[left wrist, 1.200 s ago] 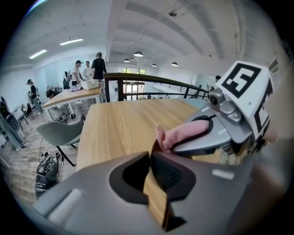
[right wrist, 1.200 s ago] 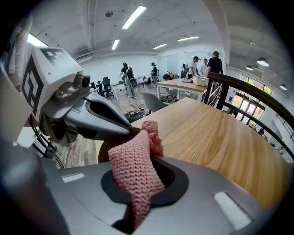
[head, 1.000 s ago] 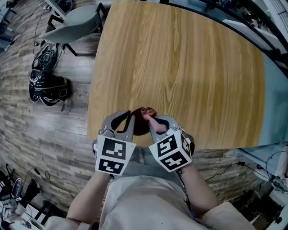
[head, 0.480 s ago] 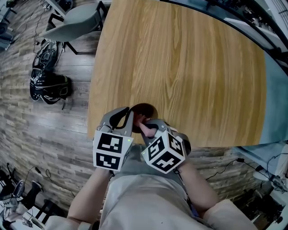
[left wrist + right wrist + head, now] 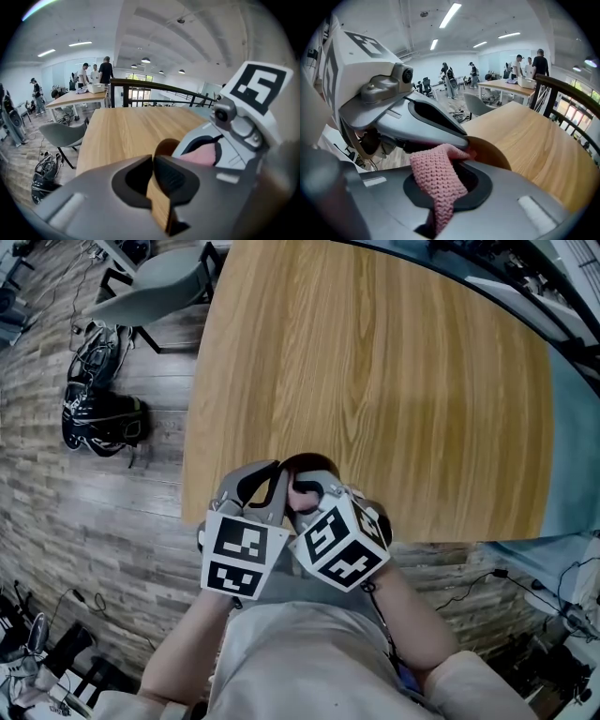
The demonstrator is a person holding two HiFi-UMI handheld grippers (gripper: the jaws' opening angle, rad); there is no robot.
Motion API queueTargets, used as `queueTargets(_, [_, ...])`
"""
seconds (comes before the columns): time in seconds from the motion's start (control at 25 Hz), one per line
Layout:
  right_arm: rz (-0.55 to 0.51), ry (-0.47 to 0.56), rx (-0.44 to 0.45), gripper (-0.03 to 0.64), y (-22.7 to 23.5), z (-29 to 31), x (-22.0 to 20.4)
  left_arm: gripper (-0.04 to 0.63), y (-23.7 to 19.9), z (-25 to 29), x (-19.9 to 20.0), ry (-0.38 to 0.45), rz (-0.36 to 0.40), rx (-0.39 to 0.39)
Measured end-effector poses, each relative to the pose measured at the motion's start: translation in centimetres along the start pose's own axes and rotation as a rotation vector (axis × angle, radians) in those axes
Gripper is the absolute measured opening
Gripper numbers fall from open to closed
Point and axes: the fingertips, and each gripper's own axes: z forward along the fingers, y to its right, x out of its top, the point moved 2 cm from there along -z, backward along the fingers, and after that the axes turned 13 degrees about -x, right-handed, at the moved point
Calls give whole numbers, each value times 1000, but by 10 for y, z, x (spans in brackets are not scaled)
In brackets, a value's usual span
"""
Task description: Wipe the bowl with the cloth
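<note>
Bowl (image 5: 160,206) (brown, wooden): its wall stands between the closing jaws of the left gripper (image 5: 153,161), pads on it. Just beside, right gripper (image 5: 457,154) clamped on pink cloth (image 5: 438,180), which meets the bowl's rim; beyond, table (image 5: 375,381).

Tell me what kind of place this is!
Probably a big shared office or workshop, not a home: long strip lights on the ceiling, people standing by a far work table, and a grey office chair.
</note>
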Motion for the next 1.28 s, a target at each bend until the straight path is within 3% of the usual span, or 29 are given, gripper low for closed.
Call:
queueTargets(0.2, [52, 14, -129, 26, 21, -2, -8, 15, 8, 0, -4, -49, 71, -3])
queueTargets(0.52, [98, -28, -192, 25, 39, -15, -34, 25, 8, -7, -11, -38, 29, -2])
queueTargets(1.04, [76, -81, -149, 25, 27, -16, -51, 28, -6, -13, -5, 15, -25, 45])
queueTargets(1.28, [30, -96, -44, 24, 1, -11, -47, 28, -11, -15, -5, 27, -37, 56])
